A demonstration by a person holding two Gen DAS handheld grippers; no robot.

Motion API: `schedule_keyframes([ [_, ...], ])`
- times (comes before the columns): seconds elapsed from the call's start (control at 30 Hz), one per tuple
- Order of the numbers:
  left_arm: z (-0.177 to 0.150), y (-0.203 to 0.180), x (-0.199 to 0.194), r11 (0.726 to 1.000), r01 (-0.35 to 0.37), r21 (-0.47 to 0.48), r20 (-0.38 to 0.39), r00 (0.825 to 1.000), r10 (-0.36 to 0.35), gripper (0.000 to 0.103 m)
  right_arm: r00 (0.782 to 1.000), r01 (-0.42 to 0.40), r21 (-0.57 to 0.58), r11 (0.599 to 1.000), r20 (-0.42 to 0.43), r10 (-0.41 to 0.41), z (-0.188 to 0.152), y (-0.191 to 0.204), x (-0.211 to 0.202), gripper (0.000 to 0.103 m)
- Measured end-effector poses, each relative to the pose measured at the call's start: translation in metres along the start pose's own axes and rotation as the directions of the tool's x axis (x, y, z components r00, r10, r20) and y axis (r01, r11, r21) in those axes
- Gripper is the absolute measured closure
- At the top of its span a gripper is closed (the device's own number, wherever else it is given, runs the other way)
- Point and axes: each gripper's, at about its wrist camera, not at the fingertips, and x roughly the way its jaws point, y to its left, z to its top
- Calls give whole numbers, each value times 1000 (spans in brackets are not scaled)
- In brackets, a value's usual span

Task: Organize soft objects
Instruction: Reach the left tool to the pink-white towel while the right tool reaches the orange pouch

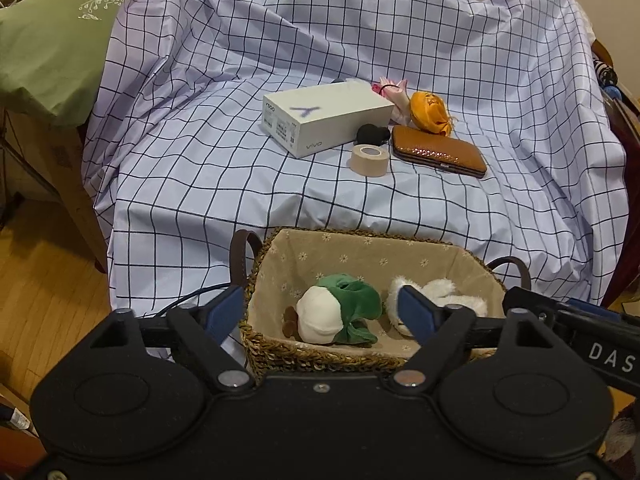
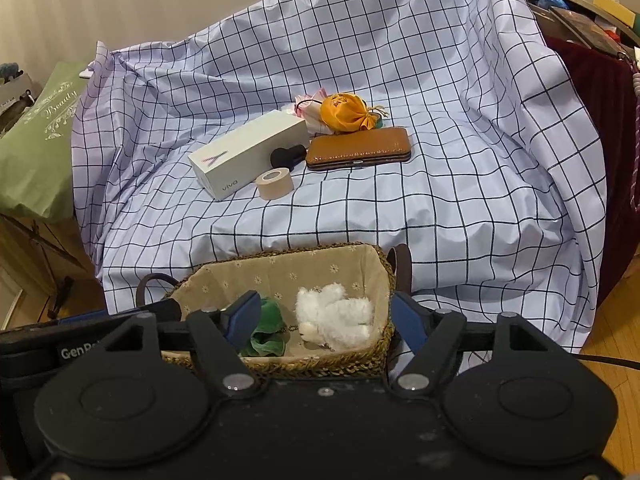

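A woven basket (image 1: pixel 360 236) (image 2: pixel 280 254) with a beige floral lining stands in front of the checked cloth. Inside lie a green-and-white plush (image 1: pixel 340 308) (image 2: pixel 268 328) and a white fluffy plush (image 1: pixel 440 296) (image 2: pixel 336 316). My left gripper (image 1: pixel 320 306) hovers open above the green plush, its blue pads clear of it. My right gripper (image 2: pixel 326 314) hangs open over the white plush without touching it. Farther back on the cloth sit an orange drawstring pouch (image 1: pixel 430 112) (image 2: pixel 346 112) and a pink soft item (image 1: pixel 394 92) (image 2: pixel 310 106).
On the cloth lie a white phone box (image 1: pixel 324 116) (image 2: pixel 248 152), a roll of beige tape (image 1: pixel 370 160) (image 2: pixel 275 184), a brown case (image 1: pixel 438 150) (image 2: pixel 358 148) and a small black object (image 1: pixel 372 134) (image 2: pixel 286 156). A green pillow (image 1: pixel 52 40) lies at the left. Wooden floor surrounds the basket.
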Motion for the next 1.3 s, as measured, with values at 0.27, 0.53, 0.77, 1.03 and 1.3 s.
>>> schedule_keyframes([
  [0.27,1,4,15,1000,-16,17,-73,997,17,14,997,27,-10,1000,-69,-28,1,-4,20,23],
  [0.53,6,4,27,999,3,48,-145,989,4,14,990,41,-29,999,-133,-45,10,-4,38,18],
  [0.77,27,5,38,997,27,73,-173,985,-14,14,982,54,-48,997,-180,-61,30,-5,59,18],
  [1.03,67,5,60,993,40,108,-153,988,-23,14,983,73,-53,996,-163,-81,74,-4,88,18],
  [1.3,108,3,89,990,47,133,-126,992,-31,14,989,89,-48,995,-117,-94,129,-7,120,18],
])
